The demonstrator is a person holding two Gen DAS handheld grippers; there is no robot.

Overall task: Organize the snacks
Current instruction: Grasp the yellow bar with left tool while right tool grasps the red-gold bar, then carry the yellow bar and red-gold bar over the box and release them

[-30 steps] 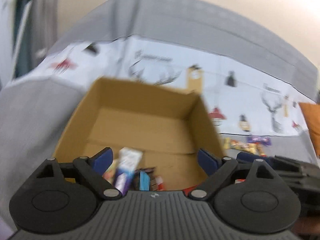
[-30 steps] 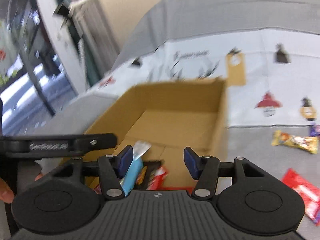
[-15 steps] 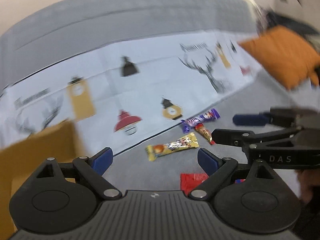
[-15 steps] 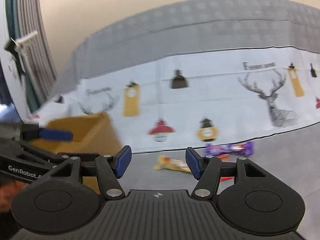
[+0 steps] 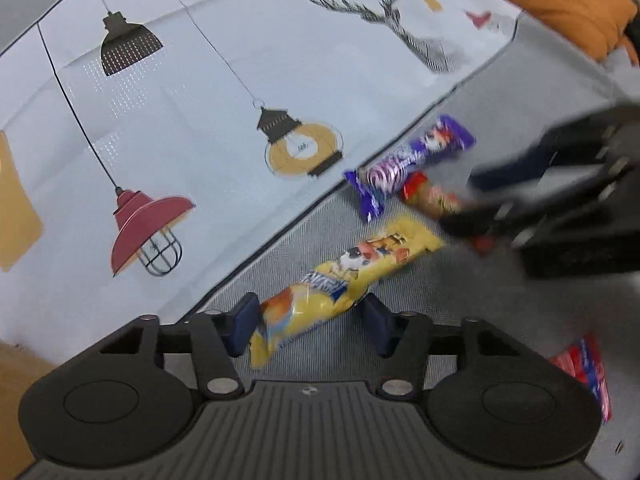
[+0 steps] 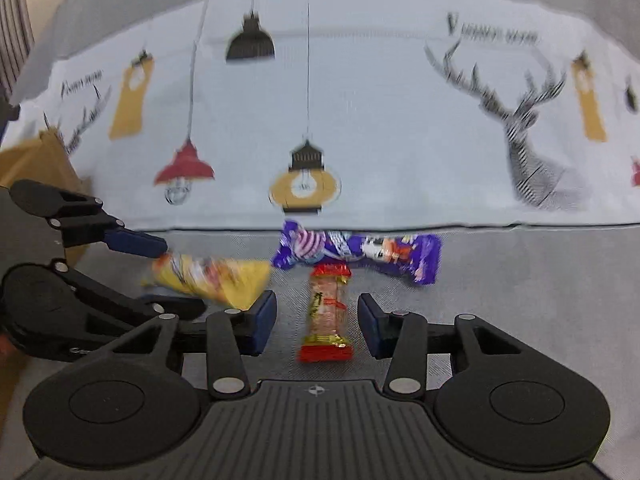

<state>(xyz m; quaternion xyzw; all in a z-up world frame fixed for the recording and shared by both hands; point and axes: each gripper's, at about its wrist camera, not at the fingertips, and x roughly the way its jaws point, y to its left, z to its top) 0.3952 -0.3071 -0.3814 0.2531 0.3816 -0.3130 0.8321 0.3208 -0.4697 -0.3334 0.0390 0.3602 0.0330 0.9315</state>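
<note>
My left gripper [image 5: 306, 326] is open with a yellow snack bar [image 5: 344, 276] lying on the grey sofa seat between its fingers; the bar also shows in the right wrist view [image 6: 208, 278]. My right gripper [image 6: 316, 320] is open around a red-ended snack bar [image 6: 326, 314], also seen in the left wrist view [image 5: 430, 196]. A purple snack bar [image 6: 360, 254] lies just beyond, crosswise; it shows in the left wrist view too [image 5: 404, 162]. The left gripper [image 6: 160, 276] appears at the left of the right wrist view.
A white cloth printed with lamps and deer [image 5: 224, 92] covers the sofa back. A cardboard box corner [image 6: 36, 160] stands at the left. A red packet [image 5: 588, 372] lies at the right. An orange cushion [image 5: 552, 0] sits at the far right.
Both grippers swung away from the cardboard box and came down onto the sofa seat. Each now has a snack bar between its open fingers.
</note>
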